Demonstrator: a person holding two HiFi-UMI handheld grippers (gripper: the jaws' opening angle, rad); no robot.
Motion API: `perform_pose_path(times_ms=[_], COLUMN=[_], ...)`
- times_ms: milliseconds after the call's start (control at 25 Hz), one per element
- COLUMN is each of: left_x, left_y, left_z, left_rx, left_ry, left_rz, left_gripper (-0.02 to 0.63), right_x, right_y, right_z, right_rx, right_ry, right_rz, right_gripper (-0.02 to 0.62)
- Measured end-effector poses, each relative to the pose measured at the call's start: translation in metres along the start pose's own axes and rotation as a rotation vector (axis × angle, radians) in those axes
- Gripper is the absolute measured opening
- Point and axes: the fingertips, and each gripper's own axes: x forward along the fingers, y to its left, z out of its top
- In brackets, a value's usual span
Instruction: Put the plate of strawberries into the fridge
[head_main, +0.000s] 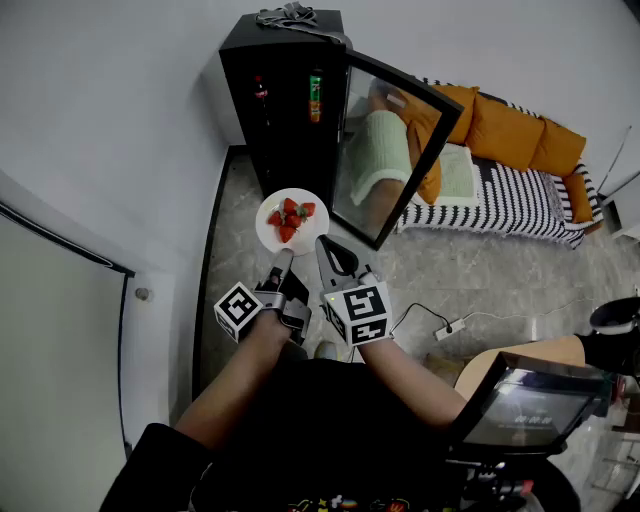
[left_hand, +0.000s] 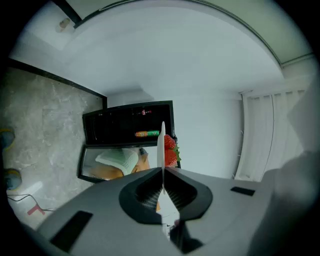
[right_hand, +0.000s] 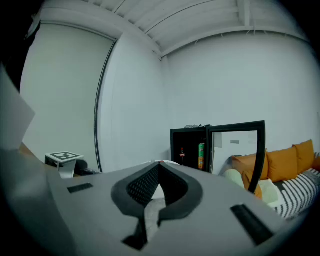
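Note:
A white plate (head_main: 268, 236) carrying several red strawberries (head_main: 290, 218) hangs in front of the black fridge (head_main: 285, 110), whose glass door (head_main: 385, 150) stands open to the right. My left gripper (head_main: 283, 257) is shut on the plate's near rim. In the left gripper view the plate (left_hand: 161, 142) shows edge-on between the left gripper's (left_hand: 162, 171) jaws, strawberries (left_hand: 170, 150) on its right side, the fridge (left_hand: 127, 125) beyond. My right gripper (head_main: 322, 243) is shut, its tip at the plate's right rim, gripping nothing I can see. In its own view the right gripper (right_hand: 159, 165) points toward the fridge (right_hand: 190, 145).
Inside the fridge stand a dark bottle (head_main: 261, 90) and a green can (head_main: 315, 97). A striped sofa (head_main: 510, 200) with orange cushions (head_main: 510, 130) lies to the right. A cable with a power strip (head_main: 445, 325) runs over the marble floor. A screen (head_main: 530, 405) sits at lower right.

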Motion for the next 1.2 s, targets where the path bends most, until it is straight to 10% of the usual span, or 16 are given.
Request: perform_pose_path(times_ms=[1200], left_x=[0.065], left_y=[0.021], left_z=[0.026], left_rx=[0.018], left_ry=[-0.047], left_rz=[-0.021], left_gripper=[0.014], right_x=[0.053], right_y=[-0.044], right_z=[-0.012], right_rx=[-0.019], right_ry=[-0.046], right_rz=[0.035], right_gripper=[0.005])
